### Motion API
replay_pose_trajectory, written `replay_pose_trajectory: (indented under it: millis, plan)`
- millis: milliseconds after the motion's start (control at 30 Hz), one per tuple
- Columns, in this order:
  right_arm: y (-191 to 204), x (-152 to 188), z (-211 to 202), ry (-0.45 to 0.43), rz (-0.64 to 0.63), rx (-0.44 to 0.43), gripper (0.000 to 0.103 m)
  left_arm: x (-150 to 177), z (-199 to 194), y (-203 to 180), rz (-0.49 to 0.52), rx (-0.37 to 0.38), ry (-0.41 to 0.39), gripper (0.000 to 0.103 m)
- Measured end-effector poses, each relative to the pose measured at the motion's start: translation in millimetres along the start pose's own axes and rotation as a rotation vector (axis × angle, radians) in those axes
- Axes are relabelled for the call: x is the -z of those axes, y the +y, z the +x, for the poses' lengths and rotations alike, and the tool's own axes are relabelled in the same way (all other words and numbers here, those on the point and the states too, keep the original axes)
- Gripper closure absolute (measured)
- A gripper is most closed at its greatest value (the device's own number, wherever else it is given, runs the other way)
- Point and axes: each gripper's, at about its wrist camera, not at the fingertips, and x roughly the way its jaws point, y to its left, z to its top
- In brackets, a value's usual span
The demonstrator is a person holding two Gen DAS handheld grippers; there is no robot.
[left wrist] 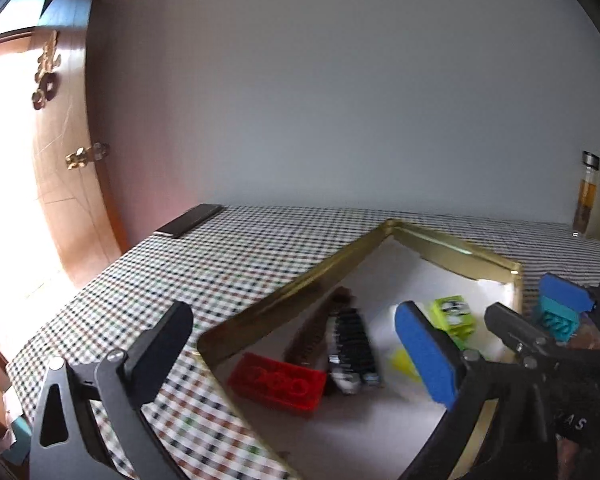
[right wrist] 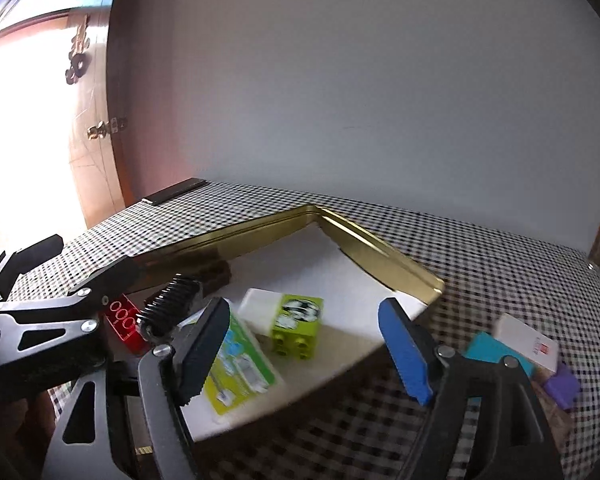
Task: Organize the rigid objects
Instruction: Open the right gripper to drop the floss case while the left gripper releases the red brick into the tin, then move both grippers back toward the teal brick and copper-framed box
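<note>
Fingers on both grippers stand wide apart, gripping nothing: the left gripper (left wrist: 292,356) hangs over the gold-rimmed tray (left wrist: 300,292), where the red brick (left wrist: 278,386) and green brick (right wrist: 298,328) lie. Teal block (right wrist: 496,356) waits outside on the table (right wrist: 500,264); the right gripper (right wrist: 304,356) should approach it squarely before closing.
</note>
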Motion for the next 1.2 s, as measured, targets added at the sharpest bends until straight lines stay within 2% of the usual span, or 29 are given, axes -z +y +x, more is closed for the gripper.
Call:
replay_pose_trajectory:
  millis: [267, 467, 700, 833, 967, 1100, 1200]
  plan:
    - [-55, 15, -32, -0.014, 0.041, 0.083, 0.024, -3, -22, -53, 0.049, 0.1, -0.052, 0.001]
    - [-111, 32, -57, 0.009, 0.099, 0.145, 0.024, -1, -31, -108, 0.141, 0.185, -0.056, 0.001]
    - [-158, 50, -70, 0.07, 0.167, 0.175, 0.024, 0, -21, -158, 0.216, 0.282, 0.003, 0.001]
    - [-169, 56, -70, 0.121, 0.162, 0.195, 0.024, 0, -13, -180, 0.245, 0.314, 0.041, 0.001]
    - [-179, 60, -68, 0.17, 0.184, 0.141, 0.024, 3, -4, -186, 0.232, 0.336, 0.084, 0.001]
    - [-180, 62, -63, 0.212, 0.181, 0.097, 0.025, 7, 1, -192, 0.252, 0.32, 0.098, 0.001]
    - [-178, 63, -53, 0.259, 0.172, 0.084, 0.033, 10, 7, -200, 0.284, 0.318, 0.118, 0.001]
